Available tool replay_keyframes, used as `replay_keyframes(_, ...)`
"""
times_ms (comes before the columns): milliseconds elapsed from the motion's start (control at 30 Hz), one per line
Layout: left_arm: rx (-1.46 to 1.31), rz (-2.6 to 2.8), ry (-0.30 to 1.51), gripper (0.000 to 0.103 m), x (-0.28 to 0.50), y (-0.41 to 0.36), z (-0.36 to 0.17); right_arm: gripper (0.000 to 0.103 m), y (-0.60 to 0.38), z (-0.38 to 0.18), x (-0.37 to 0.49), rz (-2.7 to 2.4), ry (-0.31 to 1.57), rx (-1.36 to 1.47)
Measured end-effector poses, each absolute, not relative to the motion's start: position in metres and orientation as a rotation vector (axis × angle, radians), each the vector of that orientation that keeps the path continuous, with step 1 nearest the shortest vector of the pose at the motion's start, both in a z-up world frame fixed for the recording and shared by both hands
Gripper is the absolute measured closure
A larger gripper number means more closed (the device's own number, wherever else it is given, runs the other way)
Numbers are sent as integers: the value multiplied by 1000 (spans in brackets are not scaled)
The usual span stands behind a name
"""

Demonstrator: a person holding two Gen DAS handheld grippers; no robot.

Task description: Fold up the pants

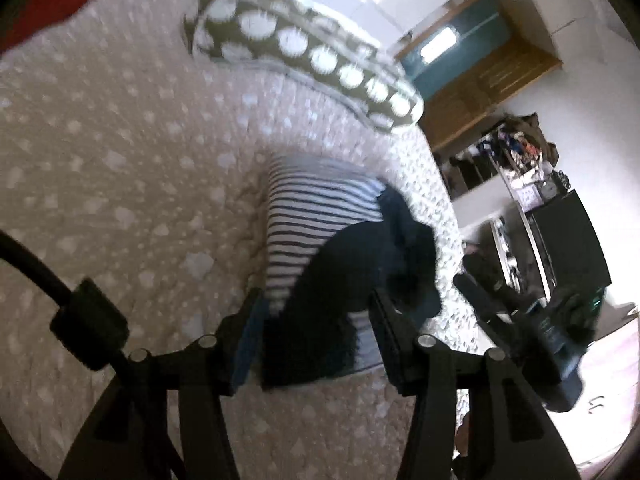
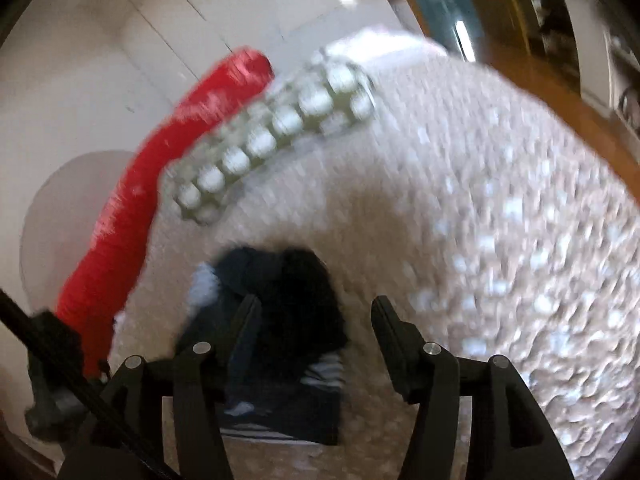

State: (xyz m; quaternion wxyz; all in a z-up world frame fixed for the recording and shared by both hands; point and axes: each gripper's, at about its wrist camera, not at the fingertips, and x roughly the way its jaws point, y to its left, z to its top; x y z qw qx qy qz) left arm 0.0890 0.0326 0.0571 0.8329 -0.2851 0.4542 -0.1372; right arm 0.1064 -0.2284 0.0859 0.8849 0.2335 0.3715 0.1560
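Note:
The pants (image 1: 296, 236), striped black and white with a dark blue part (image 1: 360, 272), lie bunched on the beige spotted bedspread (image 1: 120, 160). My left gripper (image 1: 314, 308) is open, its jaws on either side of the near end of the bundle, above it. In the right wrist view the same dark bundle (image 2: 280, 304) lies under my open right gripper (image 2: 316, 312), whose left finger (image 2: 244, 320) is over the cloth. The right gripper (image 1: 532, 320) also shows at the right of the left wrist view. Both views are motion-blurred.
A green pillow with white dots (image 1: 304, 52) lies at the bed's far side, beside a red bolster (image 2: 160, 168). The bed's edge (image 1: 452, 208) runs right of the pants. Beyond it stand a wooden door frame (image 1: 492, 64) and cluttered shelves (image 1: 532, 184).

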Motion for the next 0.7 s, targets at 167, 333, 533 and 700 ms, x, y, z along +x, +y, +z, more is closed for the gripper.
replay_keyframes(167,-559,-323,950,46,73,6,54,42,-206,87,115,528,802,617)
replay_keyframes(333,-522,-336,1033,46,74,-8,26,43,-222,28,124,418,940,726)
replay_keyframes(533,-494,-324,996,46,57,0,45,37,-252,38,101,342,891,770)
replay_keyframes(700,-376,-248,880,44,17,-3,75,37,-259,51,54,307,850,723)
